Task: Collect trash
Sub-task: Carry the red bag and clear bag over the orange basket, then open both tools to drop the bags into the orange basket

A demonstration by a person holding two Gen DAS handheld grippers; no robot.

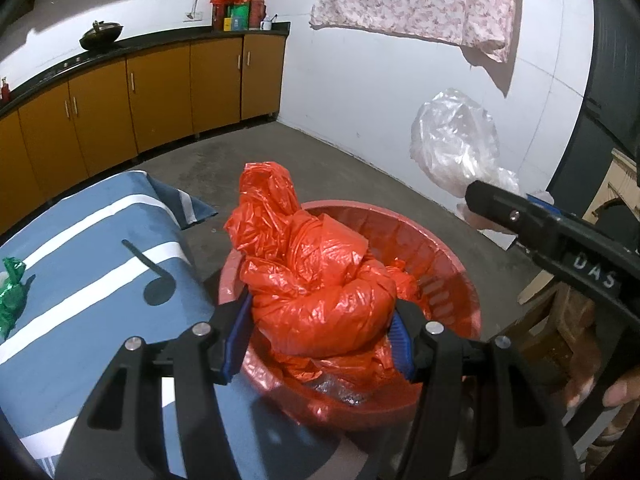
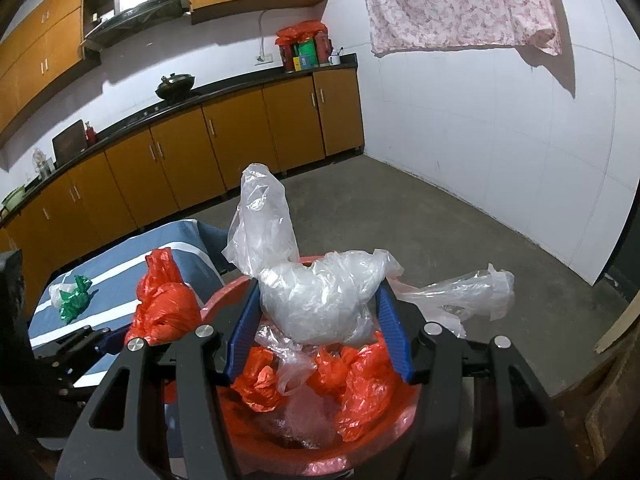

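My left gripper (image 1: pixel 320 332) is shut on a crumpled red plastic bag (image 1: pixel 316 276) and holds it over the red basket (image 1: pixel 452 264). In the right wrist view the same red bag (image 2: pixel 166 312) shows at the left, by the basket's edge. My right gripper (image 2: pixel 320 328) is shut on a crumpled clear plastic bag (image 2: pixel 316 300) above the red basket (image 2: pixel 360 456), which holds red and clear plastic. From the left wrist view the clear bag (image 1: pixel 456 140) hangs from the right gripper (image 1: pixel 480 196). A green wrapper (image 1: pixel 12 296) lies on the blue striped tablecloth (image 1: pixel 92 248), also in the right wrist view (image 2: pixel 74 300).
Orange kitchen cabinets (image 2: pixel 192 148) with a dark counter run along the back wall, with a wok (image 2: pixel 176 84) and red bags (image 2: pixel 304 46) on top. A floral cloth (image 2: pixel 460 4) hangs on the white wall. Grey concrete floor (image 2: pixel 440 232) lies beyond the basket. Wooden furniture (image 1: pixel 556 328) stands at the right.
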